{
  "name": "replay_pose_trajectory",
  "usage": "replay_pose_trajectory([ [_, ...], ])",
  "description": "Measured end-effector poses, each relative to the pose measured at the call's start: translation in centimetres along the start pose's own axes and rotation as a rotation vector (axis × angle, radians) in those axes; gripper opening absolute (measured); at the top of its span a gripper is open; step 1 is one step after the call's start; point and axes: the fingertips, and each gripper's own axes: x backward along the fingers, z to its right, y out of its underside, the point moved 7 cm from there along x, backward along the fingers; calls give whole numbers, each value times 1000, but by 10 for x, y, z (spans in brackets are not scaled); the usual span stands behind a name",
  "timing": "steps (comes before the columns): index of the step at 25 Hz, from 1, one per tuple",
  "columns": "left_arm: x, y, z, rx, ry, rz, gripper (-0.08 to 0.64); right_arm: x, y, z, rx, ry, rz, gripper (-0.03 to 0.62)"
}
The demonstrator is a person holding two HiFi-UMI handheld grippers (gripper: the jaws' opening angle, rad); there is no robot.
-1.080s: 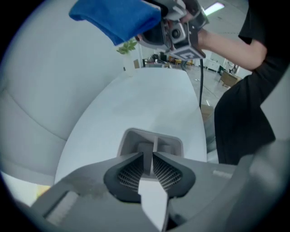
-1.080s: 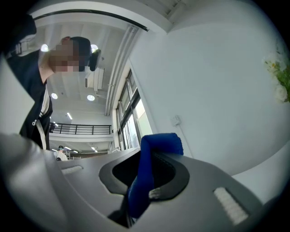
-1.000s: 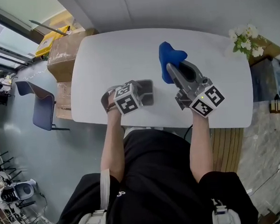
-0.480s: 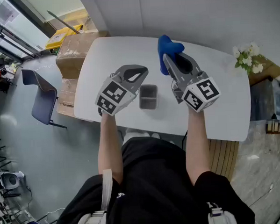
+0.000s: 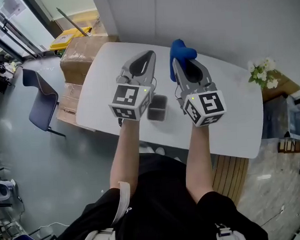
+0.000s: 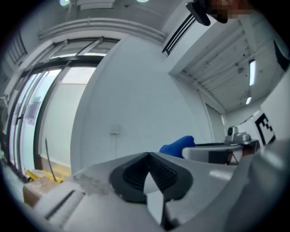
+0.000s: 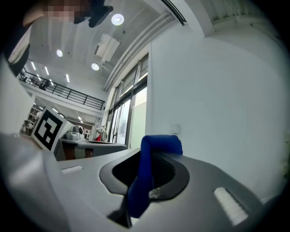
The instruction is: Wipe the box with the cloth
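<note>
Two grippers are held over the white table [image 5: 229, 103]. The left gripper [image 5: 143, 61] is closed and empty, and the right gripper [image 5: 182, 65] pinches the blue cloth [image 5: 180, 51]. The grey box [image 5: 158, 108] stands on the table between them.

Seen from above, a person is holding the left gripper [image 5: 146, 55] and right gripper [image 5: 179, 64] side by side over a white table [image 5: 230, 115]. A blue cloth [image 5: 180, 50] is sticking out from the right gripper's tip. A small grey box [image 5: 158, 108] is sitting on the table between them.
</note>
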Motion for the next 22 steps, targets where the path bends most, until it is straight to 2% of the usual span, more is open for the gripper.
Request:
replay_pose_trajectory([
  [5,11,19,8,62,-25,-25,0,9,5,-5,29,58,-29,54],
  [12,15,22,19,60,-41,7,0,24,14,-3,31,98,-60,54],
  [22,16,27,28,66,-6,20,0,32,19,-2,46,104,-82,53],
])
